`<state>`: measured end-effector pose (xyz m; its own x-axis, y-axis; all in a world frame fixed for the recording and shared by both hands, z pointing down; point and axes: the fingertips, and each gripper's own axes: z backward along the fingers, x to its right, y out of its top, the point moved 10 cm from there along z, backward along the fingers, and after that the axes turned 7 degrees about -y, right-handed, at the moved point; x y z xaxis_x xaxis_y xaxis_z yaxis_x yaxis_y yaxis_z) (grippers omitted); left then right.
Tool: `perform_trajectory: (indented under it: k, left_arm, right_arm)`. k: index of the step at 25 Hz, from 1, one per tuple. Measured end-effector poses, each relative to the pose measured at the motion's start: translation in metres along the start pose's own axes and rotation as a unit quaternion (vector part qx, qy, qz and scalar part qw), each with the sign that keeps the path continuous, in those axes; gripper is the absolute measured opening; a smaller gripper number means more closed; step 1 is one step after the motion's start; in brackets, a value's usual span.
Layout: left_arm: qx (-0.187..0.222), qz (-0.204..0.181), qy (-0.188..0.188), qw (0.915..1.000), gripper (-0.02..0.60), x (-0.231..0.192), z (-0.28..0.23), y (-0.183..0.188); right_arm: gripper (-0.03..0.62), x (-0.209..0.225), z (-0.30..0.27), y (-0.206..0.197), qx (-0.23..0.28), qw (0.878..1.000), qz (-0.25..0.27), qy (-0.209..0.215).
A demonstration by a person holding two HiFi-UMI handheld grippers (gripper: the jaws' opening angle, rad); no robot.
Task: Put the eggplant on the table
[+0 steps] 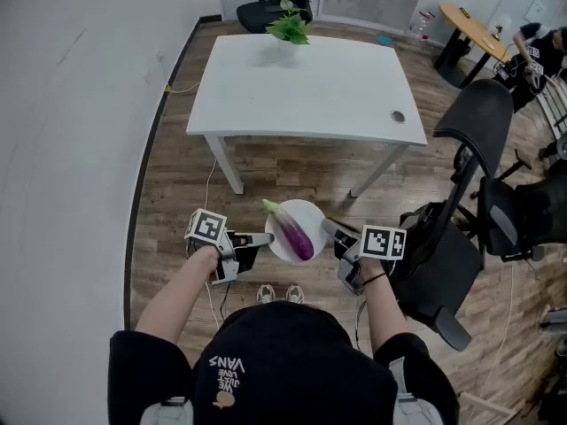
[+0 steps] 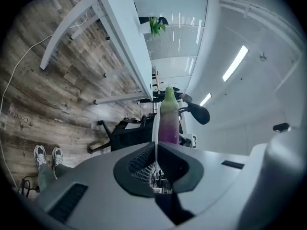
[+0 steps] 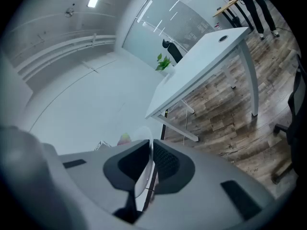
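Observation:
A purple eggplant (image 1: 294,234) with a green stem lies on a white plate (image 1: 310,212) that I hold in the air over the wooden floor, short of the white table (image 1: 306,87). My left gripper (image 1: 266,238) is shut on the plate's left rim and my right gripper (image 1: 330,229) is shut on its right rim. In the left gripper view the plate (image 2: 155,128) stands edge-on between the jaws with the eggplant (image 2: 169,121) beside it. In the right gripper view the plate's rim (image 3: 144,169) runs between the closed jaws, and the eggplant's green tip (image 3: 124,138) peeks behind.
A small green plant (image 1: 290,27) stands at the table's far edge and a round cable hole (image 1: 397,116) sits near its right corner. Black office chairs (image 1: 474,211) crowd the right side. A white wall (image 1: 71,131) runs along the left. Cables trail on the floor.

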<state>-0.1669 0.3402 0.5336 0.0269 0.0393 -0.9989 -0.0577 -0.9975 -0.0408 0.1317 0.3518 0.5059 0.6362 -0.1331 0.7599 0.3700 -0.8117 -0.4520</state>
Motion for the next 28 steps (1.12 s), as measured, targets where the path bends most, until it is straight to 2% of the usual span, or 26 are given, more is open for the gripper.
perform_trajectory:
  k: [16, 28]
  left_arm:
    - [0.004, 0.004, 0.000, 1.0000, 0.025, 0.001, -0.005, -0.002]
    - [0.016, 0.006, -0.003, 0.9998, 0.025, -0.006, -0.022, 0.006]
  right_arm:
    - [0.038, 0.004, 0.002, 0.002, 0.000, 1.000, -0.005, 0.004]
    - [0.038, 0.022, 0.001, 0.020, -0.007, 1.000, -0.006, 0.013]
